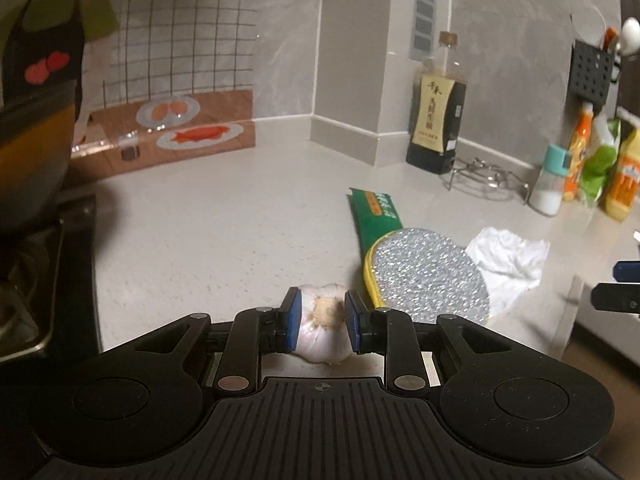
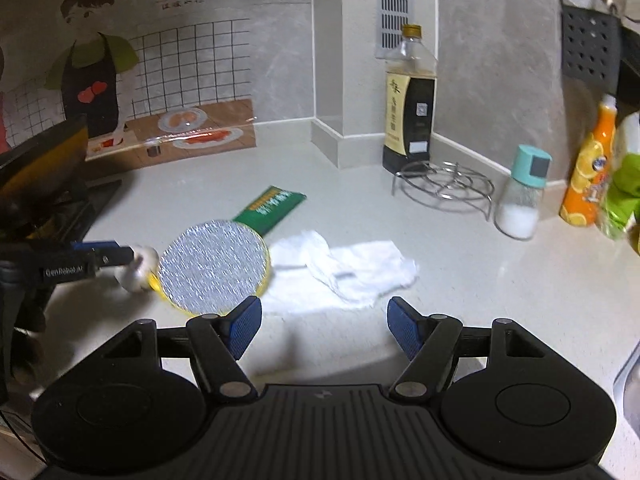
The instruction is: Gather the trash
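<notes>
Left claw (image 1: 320, 322): pads clamped on garlic bulb (image 1: 322, 326), low over the bench (image 1: 208, 232); glittery round scrubber (image 1: 430, 276) just right of it. Right claw (image 2: 324, 328): jaws wide (nothing between), crumpled white tissue (image 2: 352, 268) just ahead on the bench

My left gripper (image 1: 320, 322) covers the sides of the garlic bulb (image 1: 322, 330). The round glittery scrubber (image 2: 213, 267) hides one end of the green packet (image 2: 270, 209) and an edge of the crumpled tissue (image 2: 356, 270). The orange bottle (image 2: 588, 176) is blurred, its label unreadable.
</notes>
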Motion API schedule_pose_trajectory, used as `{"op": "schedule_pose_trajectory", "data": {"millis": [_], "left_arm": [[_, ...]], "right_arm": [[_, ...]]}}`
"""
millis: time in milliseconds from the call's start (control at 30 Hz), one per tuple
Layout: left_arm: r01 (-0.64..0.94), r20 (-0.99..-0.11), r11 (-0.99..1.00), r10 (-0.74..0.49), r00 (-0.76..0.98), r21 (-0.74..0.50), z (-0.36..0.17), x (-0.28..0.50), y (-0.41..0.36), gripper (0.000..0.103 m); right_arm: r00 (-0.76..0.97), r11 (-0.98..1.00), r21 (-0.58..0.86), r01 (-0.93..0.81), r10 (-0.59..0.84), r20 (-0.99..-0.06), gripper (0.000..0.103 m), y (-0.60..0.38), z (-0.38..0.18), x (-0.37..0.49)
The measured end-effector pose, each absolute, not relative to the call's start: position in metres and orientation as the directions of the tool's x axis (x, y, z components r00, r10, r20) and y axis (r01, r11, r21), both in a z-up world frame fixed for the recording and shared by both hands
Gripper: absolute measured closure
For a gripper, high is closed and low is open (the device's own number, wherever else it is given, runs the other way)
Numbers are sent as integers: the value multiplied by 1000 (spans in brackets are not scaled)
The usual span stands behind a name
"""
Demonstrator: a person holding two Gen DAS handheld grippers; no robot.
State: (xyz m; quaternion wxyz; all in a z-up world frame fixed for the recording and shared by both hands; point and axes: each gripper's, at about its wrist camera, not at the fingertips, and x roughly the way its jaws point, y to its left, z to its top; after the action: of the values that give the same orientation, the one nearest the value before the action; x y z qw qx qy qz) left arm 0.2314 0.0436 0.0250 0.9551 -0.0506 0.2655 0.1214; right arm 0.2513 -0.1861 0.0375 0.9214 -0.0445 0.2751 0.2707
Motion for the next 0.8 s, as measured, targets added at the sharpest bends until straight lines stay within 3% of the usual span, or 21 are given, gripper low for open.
{"op": "schedule_pose_trajectory", "data": {"millis": [133, 367, 533, 633, 800], "left_arm": [[-284, -527, 959, 248, 813, 14, 19, 235, 49, 69], [-249, -558, 966, 168, 813, -72, 22, 237, 69, 65], [-216, -591, 962, 77, 803, -168, 19, 246, 76, 58], [-207, -617, 959, 44, 786, -195, 15, 257, 77, 52], [-220, -620, 954, 48, 783, -203, 13, 275, 79, 52]], "right_arm": [[712, 851, 98, -516, 489, -504, 33, -186, 29, 243], [764, 862, 148, -484, 499, -408, 28, -188, 15, 210], [746, 846, 266, -463, 533, -400, 27, -194, 0, 203], [768, 866, 266, -423, 499, -401, 27, -193, -11, 198], [779, 882, 282, -378, 467, -419, 27, -199, -28, 193]]}}
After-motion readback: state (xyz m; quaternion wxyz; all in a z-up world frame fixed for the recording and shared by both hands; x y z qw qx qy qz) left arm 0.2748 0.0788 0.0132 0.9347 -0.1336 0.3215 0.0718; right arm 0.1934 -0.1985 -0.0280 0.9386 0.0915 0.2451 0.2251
